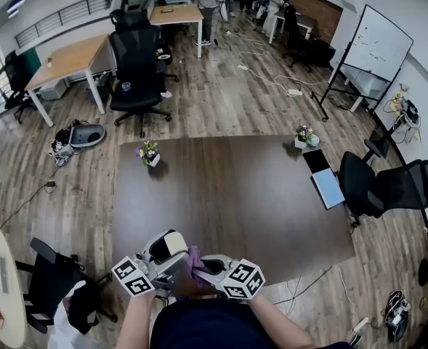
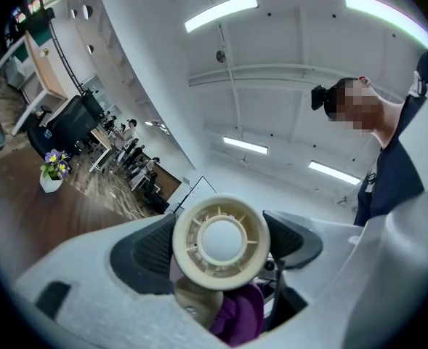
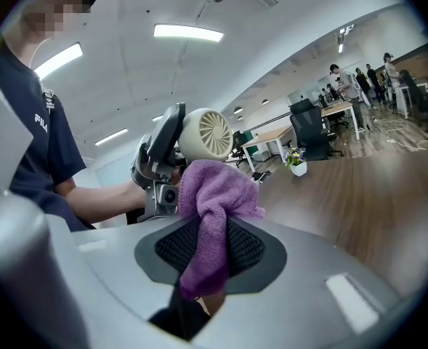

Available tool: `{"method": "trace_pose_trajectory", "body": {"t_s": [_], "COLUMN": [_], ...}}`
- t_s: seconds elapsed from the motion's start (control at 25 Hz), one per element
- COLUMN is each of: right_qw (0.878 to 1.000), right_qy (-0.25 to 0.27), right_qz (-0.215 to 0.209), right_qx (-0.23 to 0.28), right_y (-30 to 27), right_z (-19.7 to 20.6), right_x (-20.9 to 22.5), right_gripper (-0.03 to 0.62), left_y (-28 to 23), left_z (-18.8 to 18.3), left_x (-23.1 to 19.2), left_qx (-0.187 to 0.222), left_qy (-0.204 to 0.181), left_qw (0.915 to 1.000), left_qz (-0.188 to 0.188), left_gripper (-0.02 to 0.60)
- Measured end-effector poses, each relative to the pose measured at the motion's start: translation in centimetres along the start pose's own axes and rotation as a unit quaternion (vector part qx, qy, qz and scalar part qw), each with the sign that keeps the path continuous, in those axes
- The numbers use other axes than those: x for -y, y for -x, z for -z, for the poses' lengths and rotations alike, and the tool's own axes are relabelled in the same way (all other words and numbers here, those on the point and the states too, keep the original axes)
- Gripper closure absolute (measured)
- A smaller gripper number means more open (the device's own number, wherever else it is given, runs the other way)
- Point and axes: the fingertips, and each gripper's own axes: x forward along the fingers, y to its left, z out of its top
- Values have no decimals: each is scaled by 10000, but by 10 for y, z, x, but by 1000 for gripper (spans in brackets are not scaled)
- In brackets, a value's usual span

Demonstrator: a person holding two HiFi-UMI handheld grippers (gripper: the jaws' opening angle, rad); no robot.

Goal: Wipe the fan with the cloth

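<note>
Fan (image 2: 221, 240) in left claw (image 2: 225, 244) — cloth (image 3: 214, 195) beneath

Cream round fan (image 2: 221, 242): smooth, matt plastic. Purple cloth (image 3: 212, 195): soft, napped terry weave. Dark brown tabletop (image 1: 235, 195): matt wood-grain finish.

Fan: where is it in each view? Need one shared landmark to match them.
Head view: fan at bottom centre, just left of the purple cloth.
Left gripper view: fan at lower centre, round end facing the camera.
Right gripper view: fan at centre, just above the cloth.
Shared landmark: flower pot with purple blooms, at and.
</note>
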Motion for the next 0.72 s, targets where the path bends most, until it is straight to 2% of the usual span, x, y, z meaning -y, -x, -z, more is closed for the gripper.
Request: {"method": "trace_pose_trajectory", "body": {"t_s": [0.16, 0.36, 0.48, 0.64, 0.72], "right_qw": [9997, 9945, 9951, 9901, 9892], "right_qy": [232, 939, 854, 979, 840], "right_qz": [-44, -57, -358, -956, -1166], "right_qx": [-91, -451, -335, -303, -292], "right_y": [1, -5, -6, -7, -7], "right_z": [-1, 2, -2, -4, -4], "right_x": [-11, -27, -38, -62, -66], "right_gripper": [490, 490, 490, 490, 490], "left_y": [0, 0, 1, 1, 1], "left_z": [-1, 2, 5, 6, 8], "left_x": [-5, -8, -10, -10, -8], "left_qx": [30, -24, -38, -63, -84], "left_qy": [32, 42, 110, 210, 233], "left_qw": [9999, 9998, 9997, 9997, 9996], "left_qz": [-101, -175, -191, -143, -105], "left_gripper": [202, 202, 202, 202, 202]}}
